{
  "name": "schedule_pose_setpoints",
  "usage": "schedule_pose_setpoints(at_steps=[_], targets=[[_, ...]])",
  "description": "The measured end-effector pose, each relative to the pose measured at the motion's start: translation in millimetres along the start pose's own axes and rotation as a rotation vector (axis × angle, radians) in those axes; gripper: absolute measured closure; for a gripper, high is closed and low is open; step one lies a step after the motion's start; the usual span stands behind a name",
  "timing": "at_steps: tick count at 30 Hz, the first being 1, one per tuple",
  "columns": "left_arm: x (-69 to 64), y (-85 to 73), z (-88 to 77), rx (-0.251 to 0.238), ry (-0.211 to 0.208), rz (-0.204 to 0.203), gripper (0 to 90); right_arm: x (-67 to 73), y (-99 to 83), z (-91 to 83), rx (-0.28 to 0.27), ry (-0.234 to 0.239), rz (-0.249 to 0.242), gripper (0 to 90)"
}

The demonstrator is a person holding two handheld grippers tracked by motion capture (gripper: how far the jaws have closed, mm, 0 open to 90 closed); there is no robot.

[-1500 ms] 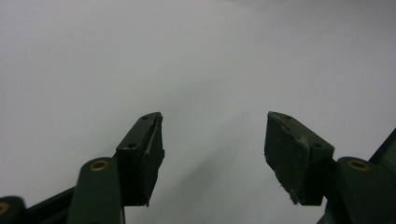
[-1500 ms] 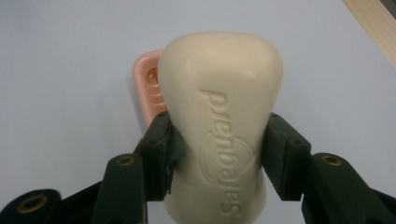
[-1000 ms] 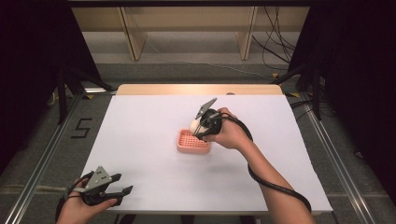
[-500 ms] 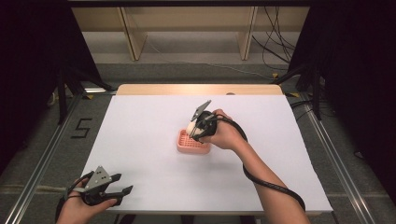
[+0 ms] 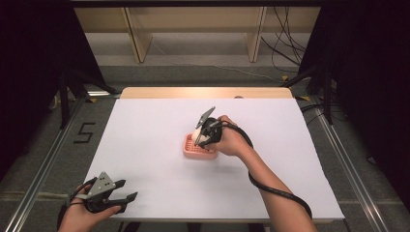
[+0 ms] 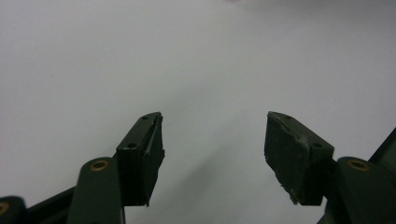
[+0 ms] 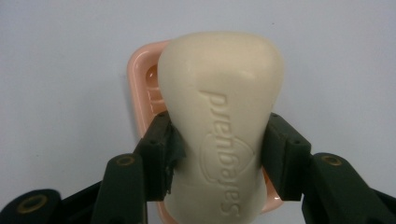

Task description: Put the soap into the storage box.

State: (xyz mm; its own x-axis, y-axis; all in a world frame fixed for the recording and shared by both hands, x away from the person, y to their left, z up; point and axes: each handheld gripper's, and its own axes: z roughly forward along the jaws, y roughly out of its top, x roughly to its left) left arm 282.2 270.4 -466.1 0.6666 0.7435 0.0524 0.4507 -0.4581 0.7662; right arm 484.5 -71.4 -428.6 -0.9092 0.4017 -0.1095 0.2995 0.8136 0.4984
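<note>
Cream-coloured soap (image 7: 219, 126), stamped with a brand name, sits clamped across its waist between the right gripper (image 7: 219, 156)'s fingers (image 7: 161, 154), held directly over the pink soap dish (image 7: 140, 88) near the middle of the white counter (image 5: 145, 145), which looks to me like lining it up to be set down there. One finger presses each long side, the far end jutting past the tips. Down at the near edge, the left gripper (image 5: 113, 195) waits, fingers apart and empty.
</note>
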Motion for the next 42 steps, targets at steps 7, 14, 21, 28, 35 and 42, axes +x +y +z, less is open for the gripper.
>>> schedule_pose_setpoints(at_steps=[7,14,21,28,35,42], targets=[[0.4,0.2,0.1,0.000,0.001,0.007,36.8,-2.0,-0.1,3.3,0.003,-0.007,-0.029,50.5],[1.9,0.1,-1.3,0.020,-0.004,0.028,36.8,-0.3,1.2,10.8,0.010,0.005,-0.036,50.5],[0.1,0.0,-0.1,0.000,-0.002,0.001,36.9,0.6,0.8,13.6,0.018,0.003,-0.057,49.2],[-1.5,-0.6,1.1,-0.007,-0.001,-0.012,36.9,0.4,-5.3,-3.7,-0.040,-0.008,-0.037,48.6],[-2.1,-0.7,1.9,-0.011,-0.003,-0.016,36.9,3.8,-22.9,-24.3,-0.082,-0.043,0.001,47.9],[-0.9,-1.8,1.5,0.019,-0.001,-0.006,36.9,6.4,-52.4,-45.8,-0.120,-0.067,0.111,48.6]])
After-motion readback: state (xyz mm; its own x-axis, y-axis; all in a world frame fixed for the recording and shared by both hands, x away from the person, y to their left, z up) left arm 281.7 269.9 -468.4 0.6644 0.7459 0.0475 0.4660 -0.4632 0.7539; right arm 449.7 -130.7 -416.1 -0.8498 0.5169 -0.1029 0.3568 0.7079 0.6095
